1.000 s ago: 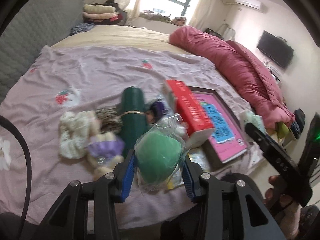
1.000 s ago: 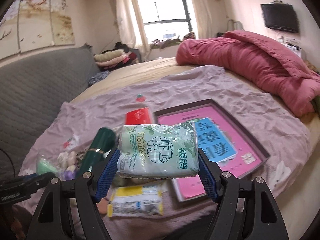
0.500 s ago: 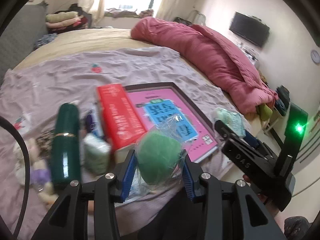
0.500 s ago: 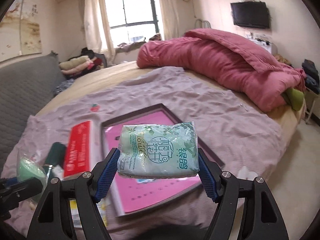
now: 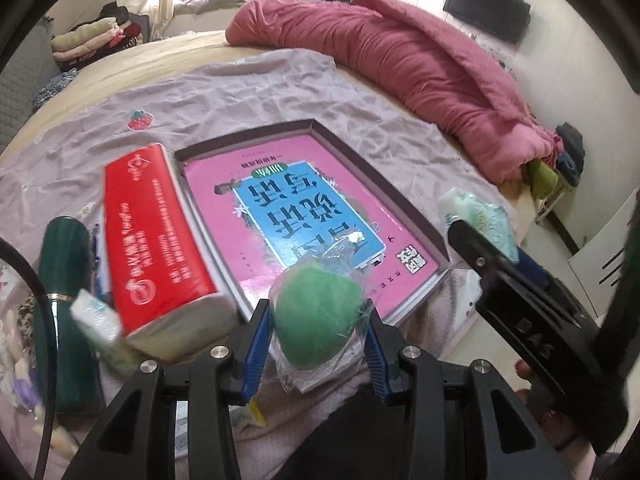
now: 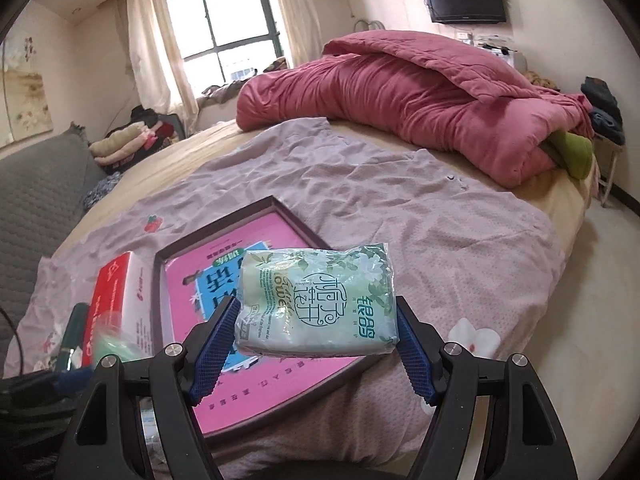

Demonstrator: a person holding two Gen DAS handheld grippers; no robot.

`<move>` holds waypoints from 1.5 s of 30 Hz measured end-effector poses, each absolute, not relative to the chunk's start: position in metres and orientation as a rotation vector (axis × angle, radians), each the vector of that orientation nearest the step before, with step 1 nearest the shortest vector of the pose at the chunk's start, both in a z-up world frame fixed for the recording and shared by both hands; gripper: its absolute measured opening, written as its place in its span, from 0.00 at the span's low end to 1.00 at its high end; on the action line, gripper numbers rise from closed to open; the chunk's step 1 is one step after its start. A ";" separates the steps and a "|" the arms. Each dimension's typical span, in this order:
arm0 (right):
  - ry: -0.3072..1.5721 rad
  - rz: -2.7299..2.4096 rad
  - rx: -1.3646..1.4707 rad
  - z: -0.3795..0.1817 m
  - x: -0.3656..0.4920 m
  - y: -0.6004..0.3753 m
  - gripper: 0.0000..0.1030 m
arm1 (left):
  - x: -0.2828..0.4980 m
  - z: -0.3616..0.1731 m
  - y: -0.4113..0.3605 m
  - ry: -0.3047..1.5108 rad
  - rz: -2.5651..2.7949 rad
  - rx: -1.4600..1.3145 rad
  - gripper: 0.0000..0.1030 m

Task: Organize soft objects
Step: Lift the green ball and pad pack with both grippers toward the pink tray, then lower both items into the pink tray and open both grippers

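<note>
On the lilac sheet [image 5: 280, 80], from the left: a dark green bottle [image 5: 64, 280], a red tissue box [image 5: 154, 236] with a small white packet [image 5: 100, 320] at its near corner, then a flat box with a pink and blue cover [image 5: 304, 204]; a rolled red quilt [image 5: 420, 64] lies far right. Since a second ago both views have swung right, from the plush toys to above the flat box. The left gripper [image 5: 317, 332] is clamped on a bagged green sponge [image 5: 316, 320] over the box's near edge. The right gripper [image 6: 316, 344] pinches a green tissue pack [image 6: 318, 304], held in the air above the same box.
</note>
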State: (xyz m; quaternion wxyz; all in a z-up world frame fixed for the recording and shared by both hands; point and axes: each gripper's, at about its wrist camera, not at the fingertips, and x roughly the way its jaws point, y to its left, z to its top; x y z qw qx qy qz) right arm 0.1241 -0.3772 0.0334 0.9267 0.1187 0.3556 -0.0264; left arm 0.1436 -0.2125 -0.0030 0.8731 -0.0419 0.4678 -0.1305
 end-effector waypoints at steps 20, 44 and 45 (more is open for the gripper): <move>0.922 0.016 0.237 -0.004 0.175 -0.367 0.74 | 0.180 -0.061 -0.245 1.108 -0.288 0.038 0.42; 1.059 0.007 0.252 -0.036 0.195 -0.367 0.76 | 0.182 -0.071 -0.234 1.149 -0.282 -0.023 0.42; 1.057 0.005 0.250 -0.035 0.195 -0.367 0.77 | 0.182 -0.071 -0.233 1.149 -0.281 -0.023 0.43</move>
